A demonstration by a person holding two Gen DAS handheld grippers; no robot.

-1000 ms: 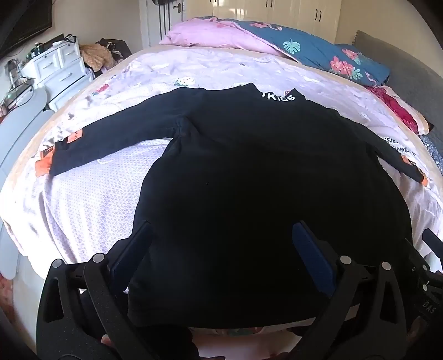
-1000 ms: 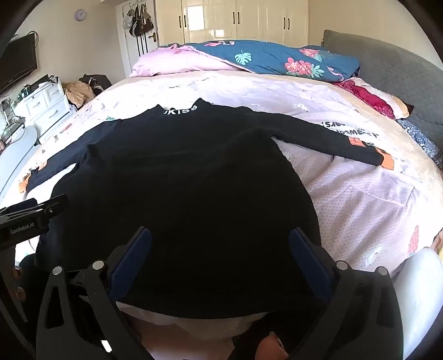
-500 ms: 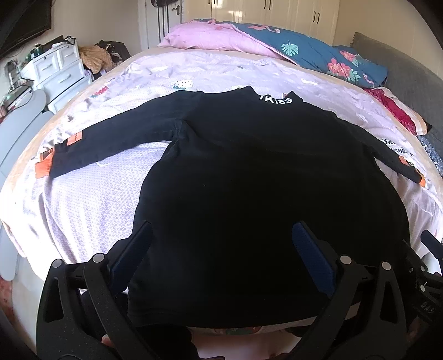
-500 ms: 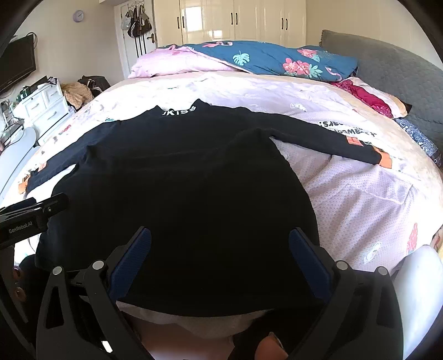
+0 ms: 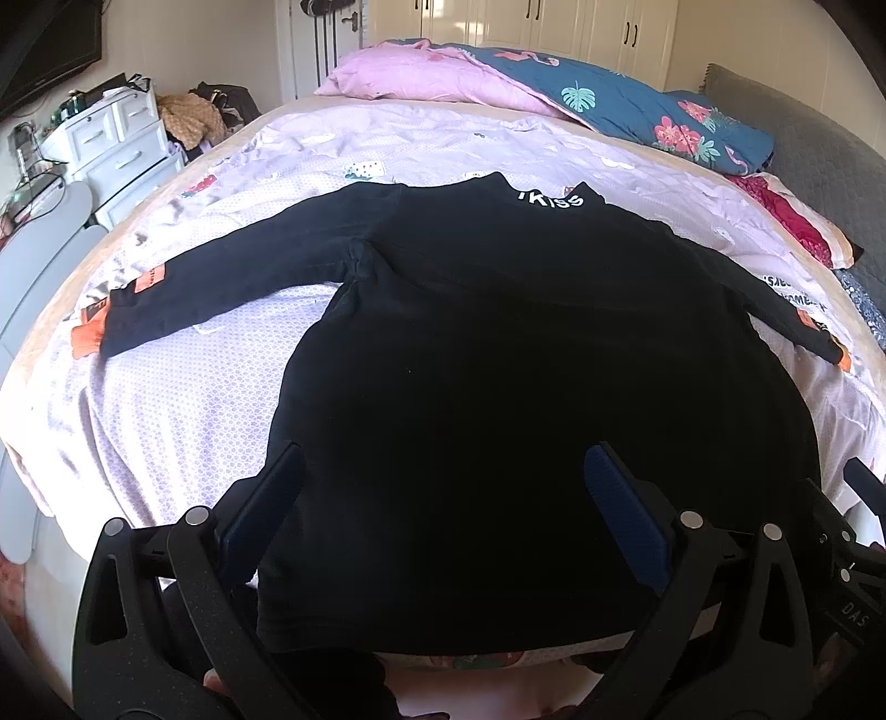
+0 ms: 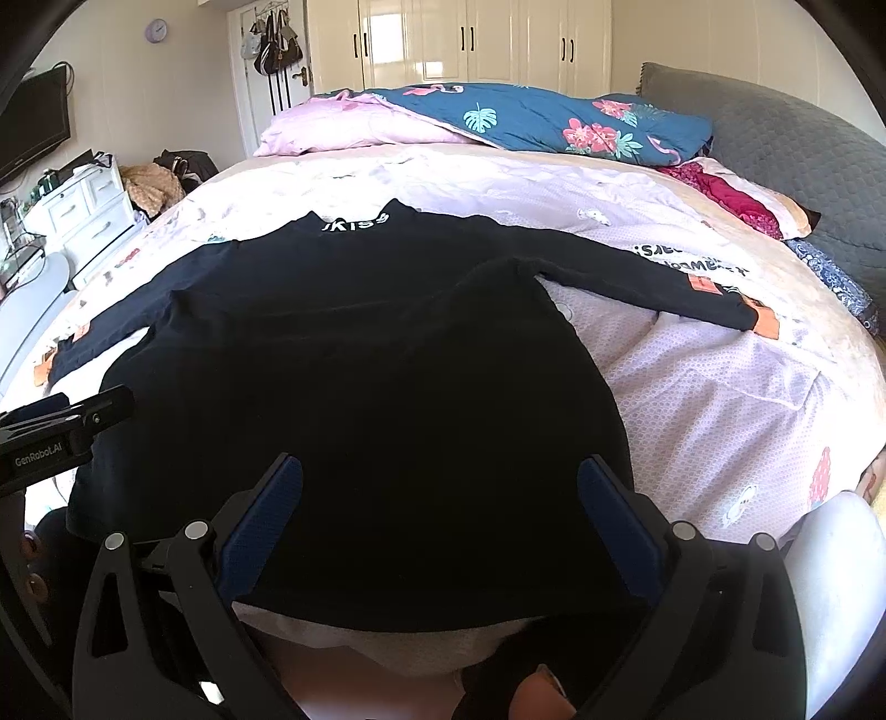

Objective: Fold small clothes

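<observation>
Black plastic left gripper [image 5: 443, 487] with blue-padded fingers [image 5: 620, 498] spread wide, nothing pinched; both pads sit low over the hem end of the black long-sleeved top [image 5: 526, 387]. Contact with the cloth cannot be told. Right gripper [image 6: 437, 493]: same build, fingers [image 6: 260, 515] spread, nothing between them, also low over the hem. In the right wrist view the left gripper's body shows at the left edge, just beside the top's side.

Change against the frames of a second ago: very little. Both grippers have stayed spread and near the hem. In the left view the top sits slightly lower and more centred; its sleeves and collar lie as before.

The top lies flat on the pale lilac patterned bedsheet [image 5: 183, 399], hem towards the cameras, both sleeves stretched out sideways, orange patches near the cuffs [image 6: 764, 321]. White "KISS" lettering [image 5: 551, 200] on the collar, at the far end.

Farther: pink pillow [image 5: 426, 77] and blue floral quilt [image 6: 526, 122] at the head of the bed. White chest of drawers [image 5: 119, 138] far left, drawers closed, contents not visible. Cream wardrobe doors [image 6: 470, 44] at the back, closed.
</observation>
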